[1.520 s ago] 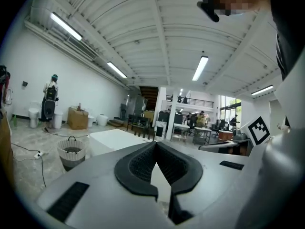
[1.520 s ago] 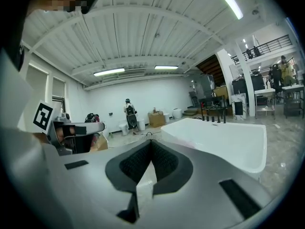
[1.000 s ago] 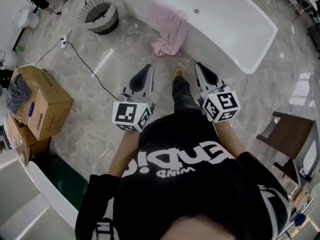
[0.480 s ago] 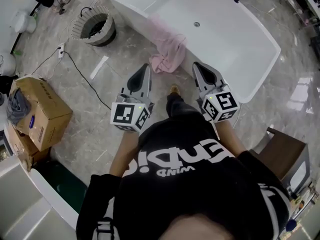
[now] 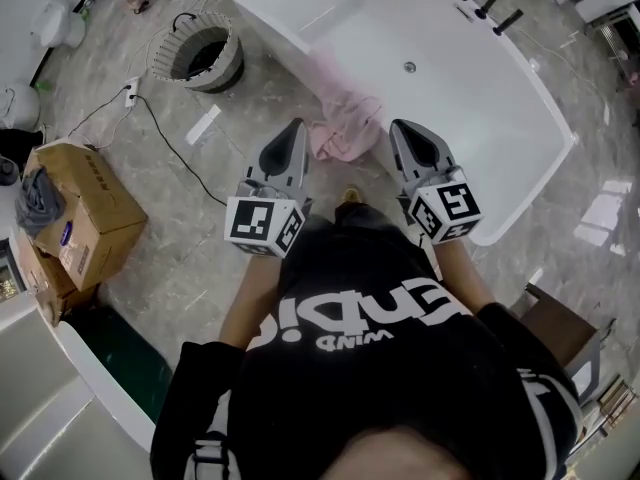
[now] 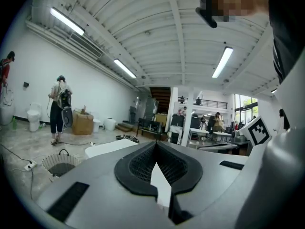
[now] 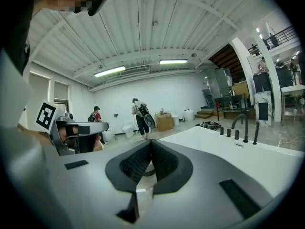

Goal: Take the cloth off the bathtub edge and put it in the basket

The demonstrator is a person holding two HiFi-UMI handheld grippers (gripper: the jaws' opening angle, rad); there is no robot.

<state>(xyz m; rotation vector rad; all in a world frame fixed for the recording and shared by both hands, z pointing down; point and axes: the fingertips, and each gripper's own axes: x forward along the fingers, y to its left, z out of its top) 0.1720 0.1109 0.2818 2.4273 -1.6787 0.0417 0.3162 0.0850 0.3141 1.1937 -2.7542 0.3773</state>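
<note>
Closer now than a second ago, the person has stepped up to the bathtub (image 5: 500, 98), and in the head view the pink cloth (image 5: 345, 128) that lay well ahead of the tools now sits between their tips. It is draped over the tub's near long edge, its lower folds hanging toward the floor. The left tongs (image 5: 293, 128) and right tongs (image 5: 400, 130) flank it without touching it. The basket (image 5: 200, 56) stands on the floor off the tub's left end, well apart from the cloth, with a cardboard box (image 5: 85, 213) further left.

From the left gripper view, the left tongs (image 6: 155, 147) have their pads meeting at the tips with nothing between them; the basket (image 6: 59, 165) and the tub's end (image 6: 114, 147) show beyond, low and to the left.

From the right gripper view, the right tongs (image 7: 151, 144) are likewise pressed together and empty, with the tub's rim (image 7: 238, 151) and its dark faucet (image 7: 238, 123) to the right.

My reading: the approach is nearly finished, and one pair must spread before it can pinch the cloth
</note>
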